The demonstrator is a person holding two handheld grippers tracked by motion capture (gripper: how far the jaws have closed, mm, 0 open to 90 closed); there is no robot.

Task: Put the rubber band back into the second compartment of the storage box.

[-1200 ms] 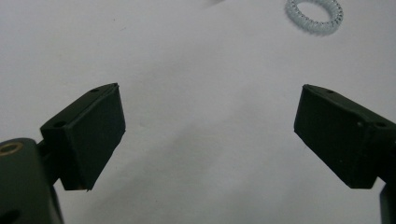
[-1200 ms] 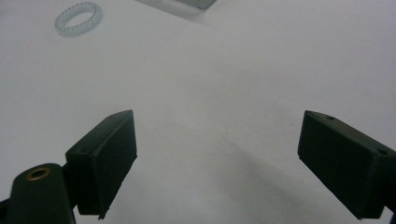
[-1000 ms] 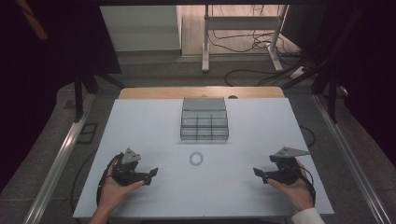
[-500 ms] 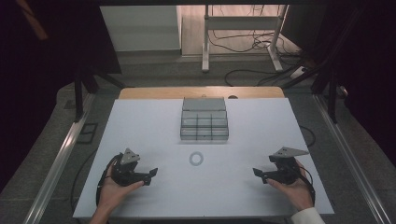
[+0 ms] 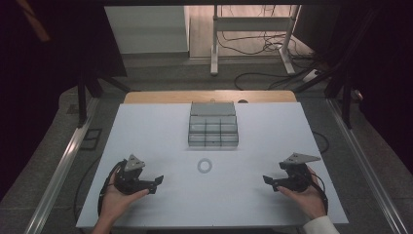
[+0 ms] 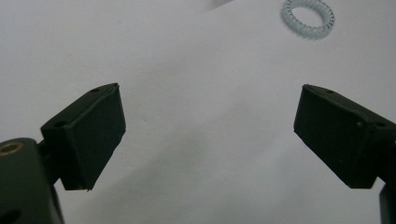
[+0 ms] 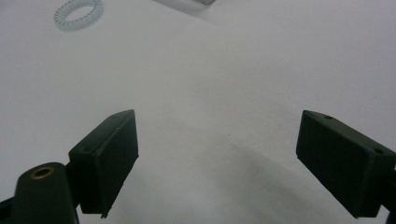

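A small clear coiled ring [image 5: 205, 165] lies on the white table [image 5: 146, 131] midway between my two grippers, in front of a grey compartment box [image 5: 213, 129]. My left gripper [image 5: 157, 182] rests near the front left, held in a hand, jaws wide apart and empty. The ring [image 6: 308, 18] appears at the top right of the left gripper view, beyond the left gripper [image 6: 210, 135]. My right gripper [image 5: 267, 181] rests at the front right, also open and empty. In the right gripper view the ring [image 7: 77, 14] is at the top left, far ahead of the right gripper [image 7: 219, 158].
The grey box has several small compartments and an opened lid at its back. A wooden strip [image 5: 209, 96] borders the table's far edge. Metal rails run along both sides of the table, and cables and a stand lie on the floor beyond.
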